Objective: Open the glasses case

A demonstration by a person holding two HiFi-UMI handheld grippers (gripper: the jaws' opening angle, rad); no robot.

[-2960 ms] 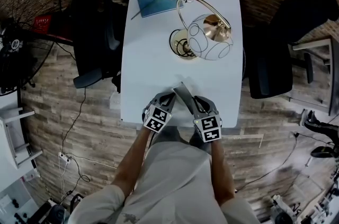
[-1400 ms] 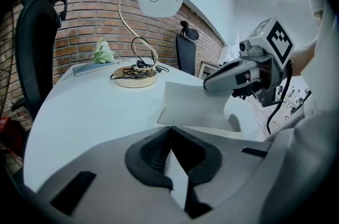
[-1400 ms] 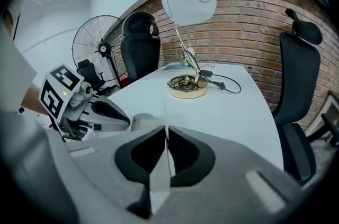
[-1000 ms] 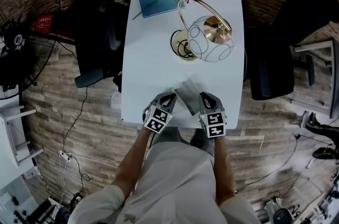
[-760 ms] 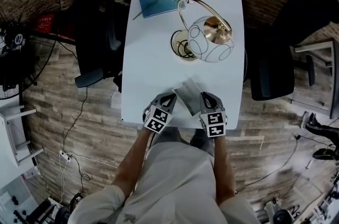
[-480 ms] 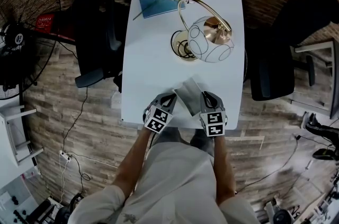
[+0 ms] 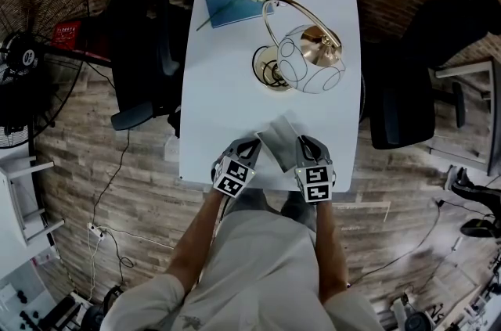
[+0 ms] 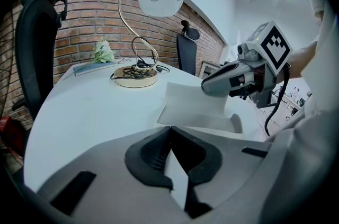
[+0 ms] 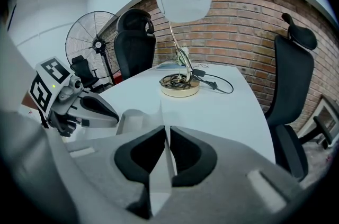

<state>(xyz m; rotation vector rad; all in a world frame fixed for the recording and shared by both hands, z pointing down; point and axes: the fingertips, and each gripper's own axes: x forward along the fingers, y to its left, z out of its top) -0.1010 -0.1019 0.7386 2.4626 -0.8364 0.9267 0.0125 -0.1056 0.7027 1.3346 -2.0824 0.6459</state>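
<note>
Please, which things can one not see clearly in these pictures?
1. Inside of the glasses case: in the head view it is too small and partly covered by the left gripper and right gripper; in the left gripper view its raised flap blocks it.
2. Cover of the blue book: head view, too small.

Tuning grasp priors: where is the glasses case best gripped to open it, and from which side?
Pinch its thin panel edges from the near side of the table. The glasses case has one flap raised; the right gripper is shut on that flap, the left gripper on another edge. Thin flat panels suit an edge pinch.
</note>
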